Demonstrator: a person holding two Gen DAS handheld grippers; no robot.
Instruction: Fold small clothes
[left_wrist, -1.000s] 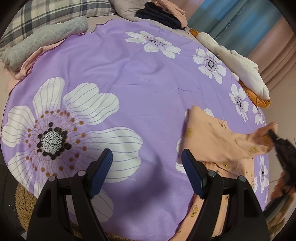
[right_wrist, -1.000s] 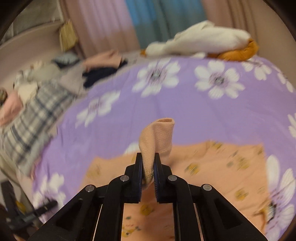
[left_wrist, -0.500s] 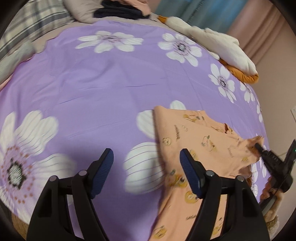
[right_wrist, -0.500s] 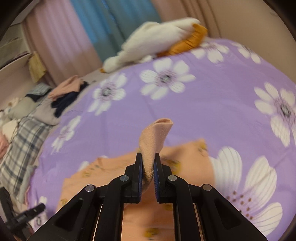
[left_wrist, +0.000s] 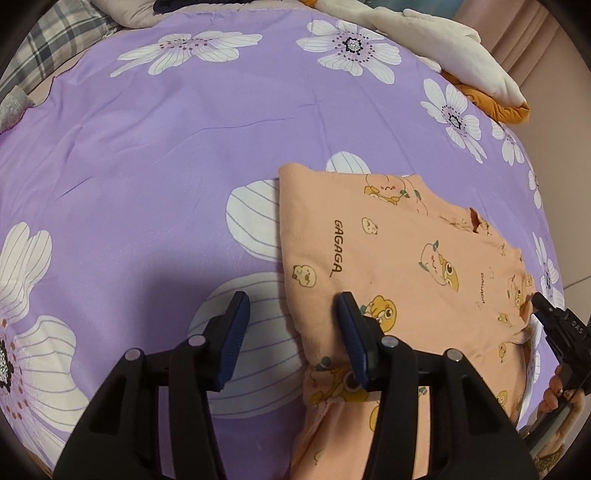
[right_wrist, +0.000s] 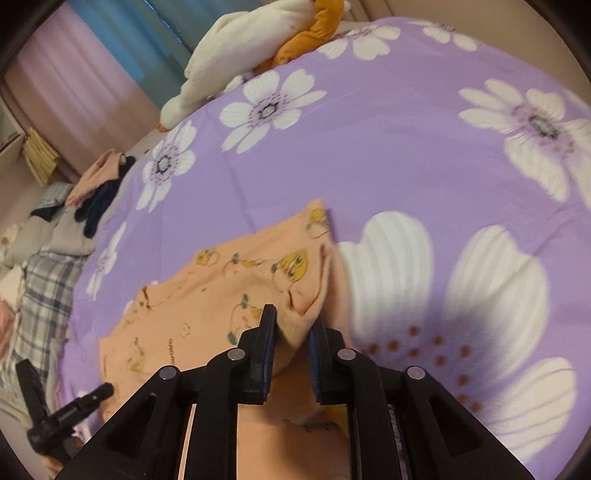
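R claw (right_wrist: 291, 328) opening (shirt (right_wrist: 221, 295) btwn), L claw (left_wrist: 291, 332) closing.

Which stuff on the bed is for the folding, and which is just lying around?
For the folding:
- peach cartoon-print garment
- left gripper, closing at its edge
- right gripper, opening around a fold

Just lying around:
- white plush toy
- dark clothes pile
- plaid cloth

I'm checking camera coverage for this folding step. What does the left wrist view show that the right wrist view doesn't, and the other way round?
Only the left wrist view shows the GAGAGA print on the orange garment and the left gripper closing astride its edge. Only the right wrist view shows the right gripper opening with a fold of that garment between its jaws, plus the curtains. Both show the purple flowered bedspread, the white and orange plush and each other's gripper.
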